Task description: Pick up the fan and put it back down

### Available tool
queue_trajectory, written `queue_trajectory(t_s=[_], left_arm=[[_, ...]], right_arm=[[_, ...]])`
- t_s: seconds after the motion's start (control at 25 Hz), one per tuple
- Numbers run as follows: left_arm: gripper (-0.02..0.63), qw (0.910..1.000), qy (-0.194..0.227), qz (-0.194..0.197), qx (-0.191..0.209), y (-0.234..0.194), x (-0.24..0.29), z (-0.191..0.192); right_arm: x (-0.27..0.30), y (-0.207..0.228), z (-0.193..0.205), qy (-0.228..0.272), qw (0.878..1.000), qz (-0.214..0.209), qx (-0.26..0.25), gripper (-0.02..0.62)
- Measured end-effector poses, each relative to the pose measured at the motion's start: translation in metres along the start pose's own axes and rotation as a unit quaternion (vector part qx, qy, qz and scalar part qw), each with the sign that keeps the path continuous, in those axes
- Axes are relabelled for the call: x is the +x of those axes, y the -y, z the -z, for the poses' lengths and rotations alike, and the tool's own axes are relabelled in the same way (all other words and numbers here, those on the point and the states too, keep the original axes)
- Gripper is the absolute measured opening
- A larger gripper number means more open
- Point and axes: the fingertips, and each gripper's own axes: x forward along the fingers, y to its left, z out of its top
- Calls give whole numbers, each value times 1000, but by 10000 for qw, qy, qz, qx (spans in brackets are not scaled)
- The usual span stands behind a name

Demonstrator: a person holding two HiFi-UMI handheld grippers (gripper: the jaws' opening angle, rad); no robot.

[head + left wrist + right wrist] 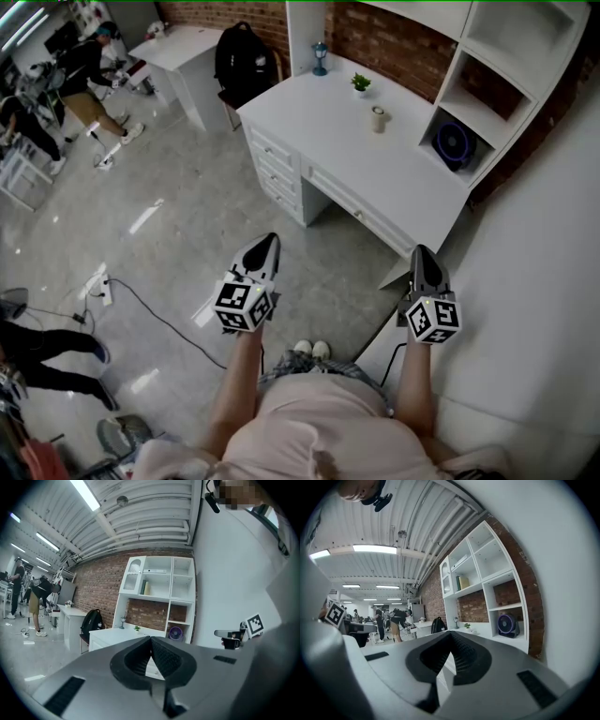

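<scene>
Two claws reach out in the head view, the left claw (271, 238) and the right claw (422, 249), both well apart from the desk (375, 187). The fan (456, 145) sits in the bottom box of the shelf (525, 56).

In the left gripper view, its jaws are closed with nothing between them.

In the right gripper view, its jaws are closed and empty too. Books (462, 582) stand in a higher box.
</scene>
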Motion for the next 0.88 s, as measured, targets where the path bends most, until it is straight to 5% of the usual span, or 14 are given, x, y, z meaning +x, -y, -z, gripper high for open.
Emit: queue_trajectory(t_s=[0.32,0.64,0.88], left_arm=[[28,10000,-68,31,4,-1,1,1],[28,9999,-136,66,4,-1,0,3],[28,9998,-186,119,-12,-3,0,10]], right_arm=[[7,-17,-1,-112,9995,-181,-220,32],[10,-30,-22,277,9985,-475,38,390],[6,-23,-16,407,9983,-303,294,508]])
